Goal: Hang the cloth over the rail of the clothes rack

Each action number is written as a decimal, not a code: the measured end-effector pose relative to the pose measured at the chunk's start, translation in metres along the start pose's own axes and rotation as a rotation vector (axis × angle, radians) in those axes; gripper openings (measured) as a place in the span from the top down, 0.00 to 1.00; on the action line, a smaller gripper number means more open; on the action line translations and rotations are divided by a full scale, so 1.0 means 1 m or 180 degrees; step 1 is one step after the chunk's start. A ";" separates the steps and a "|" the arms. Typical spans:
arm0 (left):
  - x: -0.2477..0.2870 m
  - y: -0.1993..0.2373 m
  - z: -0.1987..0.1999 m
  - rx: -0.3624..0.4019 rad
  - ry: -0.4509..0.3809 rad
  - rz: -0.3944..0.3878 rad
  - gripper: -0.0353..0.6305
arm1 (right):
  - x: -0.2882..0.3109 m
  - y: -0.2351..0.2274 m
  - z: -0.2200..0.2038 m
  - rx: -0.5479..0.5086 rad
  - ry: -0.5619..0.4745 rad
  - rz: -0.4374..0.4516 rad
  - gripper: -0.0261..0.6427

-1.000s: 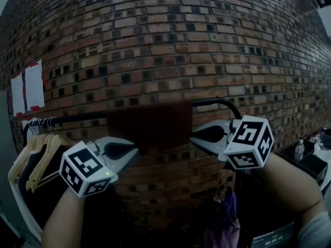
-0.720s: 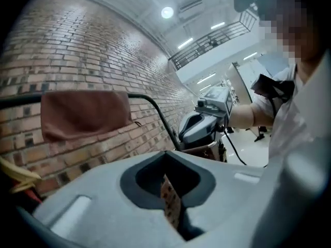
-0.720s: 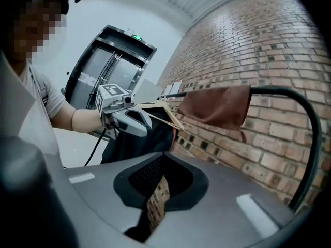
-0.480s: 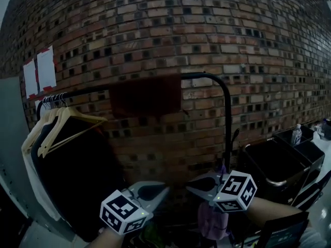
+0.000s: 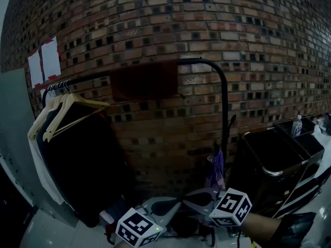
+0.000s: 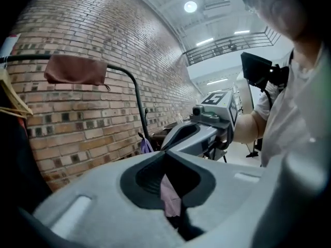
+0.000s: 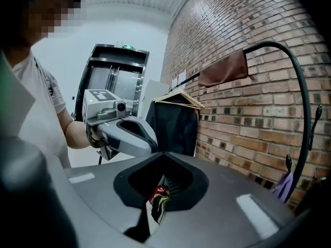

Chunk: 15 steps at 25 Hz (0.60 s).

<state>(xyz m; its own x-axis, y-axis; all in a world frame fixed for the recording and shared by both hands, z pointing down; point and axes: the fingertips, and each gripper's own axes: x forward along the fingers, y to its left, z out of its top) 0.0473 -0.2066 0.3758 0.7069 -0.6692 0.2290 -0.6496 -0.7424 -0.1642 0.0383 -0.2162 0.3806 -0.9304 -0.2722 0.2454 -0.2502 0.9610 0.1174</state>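
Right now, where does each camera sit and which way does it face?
Head view: on the head, facing forward and down at the rack; left gripper, right gripper and a forearm show.
Left gripper view: on that gripper, along its shut jaws toward the right gripper; arm, torso show.
Right gripper view: likewise, toward the left gripper; arm, torso show.
All show the cloth on the rail.

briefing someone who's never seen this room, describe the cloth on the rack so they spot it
Against the red brick wall stands a black metal clothes rack whose rail bends down at its right end. Just left of that bend hangs the dark reddish-brown cloth, folded over the rail. Unlike the garments on pale wooden hangers at the left end, it has no hanger.
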 end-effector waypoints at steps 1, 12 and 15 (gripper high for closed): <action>0.001 -0.003 -0.003 -0.0028 0.0004 0.0014 0.94 | -0.001 0.004 -0.004 0.0011 0.0010 0.0012 0.96; -0.018 -0.032 -0.034 -0.0231 0.0074 0.0063 0.94 | -0.008 0.047 -0.034 0.0155 0.0129 0.0042 0.96; -0.027 -0.041 -0.050 -0.0240 0.0147 0.0088 0.94 | -0.003 0.067 -0.044 0.0221 0.0204 0.0116 0.96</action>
<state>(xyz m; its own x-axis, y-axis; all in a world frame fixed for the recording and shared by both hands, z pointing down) 0.0406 -0.1561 0.4242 0.6758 -0.6860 0.2696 -0.6892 -0.7178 -0.0986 0.0357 -0.1536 0.4298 -0.9207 -0.2375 0.3096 -0.2367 0.9707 0.0407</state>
